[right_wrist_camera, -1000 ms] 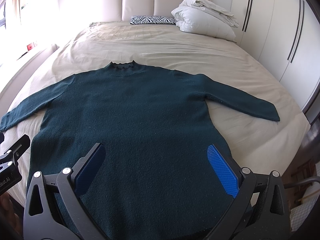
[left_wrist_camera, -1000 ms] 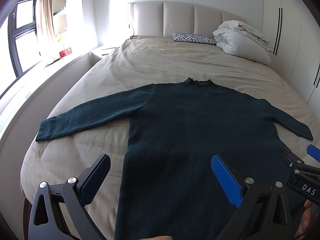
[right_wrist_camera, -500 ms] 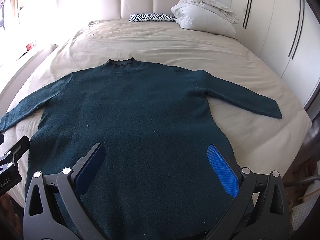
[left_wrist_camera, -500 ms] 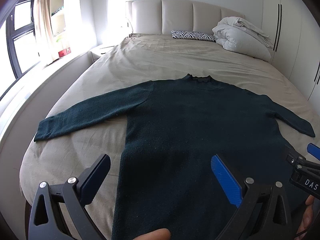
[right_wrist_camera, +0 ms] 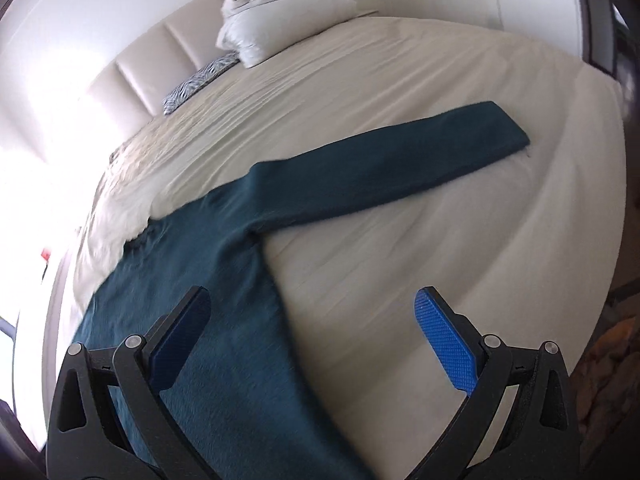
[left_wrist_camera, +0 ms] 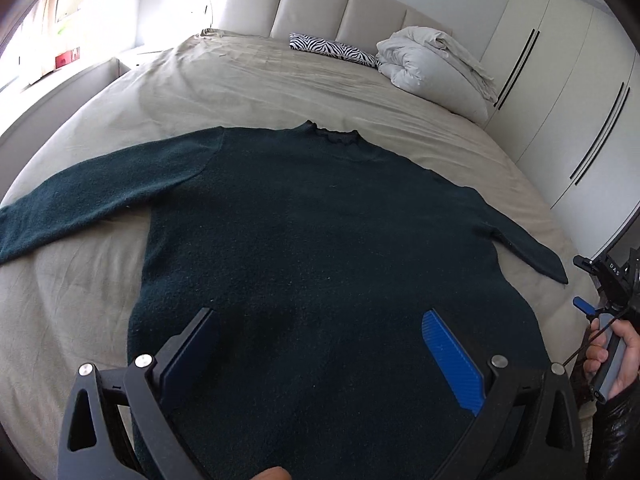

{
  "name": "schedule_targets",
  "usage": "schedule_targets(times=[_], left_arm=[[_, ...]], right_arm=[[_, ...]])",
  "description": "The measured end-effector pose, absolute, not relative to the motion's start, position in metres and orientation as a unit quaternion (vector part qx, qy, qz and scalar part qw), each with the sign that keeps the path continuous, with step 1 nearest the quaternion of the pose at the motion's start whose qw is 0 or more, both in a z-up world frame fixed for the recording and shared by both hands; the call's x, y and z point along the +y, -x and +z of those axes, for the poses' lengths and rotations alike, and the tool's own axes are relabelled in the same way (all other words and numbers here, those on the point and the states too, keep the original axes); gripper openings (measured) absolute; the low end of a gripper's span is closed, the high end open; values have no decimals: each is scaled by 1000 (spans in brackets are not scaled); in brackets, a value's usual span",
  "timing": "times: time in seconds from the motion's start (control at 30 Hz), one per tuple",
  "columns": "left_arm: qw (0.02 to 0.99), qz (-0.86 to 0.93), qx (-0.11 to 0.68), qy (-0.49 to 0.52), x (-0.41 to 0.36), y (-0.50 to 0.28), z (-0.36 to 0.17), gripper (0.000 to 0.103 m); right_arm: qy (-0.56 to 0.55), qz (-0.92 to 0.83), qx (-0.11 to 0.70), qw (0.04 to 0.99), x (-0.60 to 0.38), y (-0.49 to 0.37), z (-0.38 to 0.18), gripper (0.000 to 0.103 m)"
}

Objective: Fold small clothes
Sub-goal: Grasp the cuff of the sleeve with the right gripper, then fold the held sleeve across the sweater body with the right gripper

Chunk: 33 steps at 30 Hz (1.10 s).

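Observation:
A dark teal long-sleeved sweater [left_wrist_camera: 320, 232] lies flat on the beige bed [left_wrist_camera: 260, 80], sleeves spread, collar toward the headboard. My left gripper [left_wrist_camera: 320, 344] is open and empty above the sweater's lower body. My right gripper [right_wrist_camera: 312, 332] is open and empty, tilted, over the sweater's right side edge, with the right sleeve [right_wrist_camera: 380, 168] stretched out ahead of it. The right gripper also shows at the right edge of the left wrist view [left_wrist_camera: 608, 280], held in a hand.
A folded white duvet [left_wrist_camera: 432, 68] and a zebra-print pillow [left_wrist_camera: 332, 50] lie by the padded headboard [left_wrist_camera: 320, 8]. White wardrobe doors [left_wrist_camera: 560, 100] stand right of the bed. The bed's foot edge is just below both grippers.
My right gripper has swung to the right and tilted, now facing the right sleeve instead of the body. My left gripper has shifted right, toward the sweater's middle.

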<state>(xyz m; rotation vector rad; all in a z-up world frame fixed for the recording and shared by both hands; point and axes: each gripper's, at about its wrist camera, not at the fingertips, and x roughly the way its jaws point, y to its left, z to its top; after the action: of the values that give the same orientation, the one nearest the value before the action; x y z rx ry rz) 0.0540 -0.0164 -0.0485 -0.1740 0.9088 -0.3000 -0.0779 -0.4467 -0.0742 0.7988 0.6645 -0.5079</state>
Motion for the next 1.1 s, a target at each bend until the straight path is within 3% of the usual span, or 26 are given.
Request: schedule_targets(times=[0.23, 0.43, 0.5, 0.6, 0.67, 0.73, 0.93, 1.1], left_arm=[[865, -135, 481, 52, -42, -80, -69, 103], [831, -165, 515, 132, -37, -112, -87, 100], [820, -176, 519, 163, -34, -121, -92, 98], [807, -188, 524, 199, -31, -131, -100, 96], [802, -193, 524, 214, -27, -136, -102, 91], [802, -193, 521, 220, -26, -140, -104, 89], [798, -210, 510, 243, -19, -149, -102, 85], [792, -226, 498, 270, -13, -156, -100, 85]], right_arm=[[-510, -288, 271, 764, -610, 97, -128, 78], [-533, -310, 243, 749, -686, 82, -161, 74], [-522, -316, 241, 754, -703, 71, -162, 68], [-504, -323, 255, 759, -719, 48, -162, 47], [-487, -325, 278, 762, -719, 28, -158, 20], [-474, -312, 286, 773, -709, 8, -146, 11], [-392, -211, 310, 840, -615, -63, -85, 8], [-307, -87, 343, 883, -477, -135, -48, 8]])
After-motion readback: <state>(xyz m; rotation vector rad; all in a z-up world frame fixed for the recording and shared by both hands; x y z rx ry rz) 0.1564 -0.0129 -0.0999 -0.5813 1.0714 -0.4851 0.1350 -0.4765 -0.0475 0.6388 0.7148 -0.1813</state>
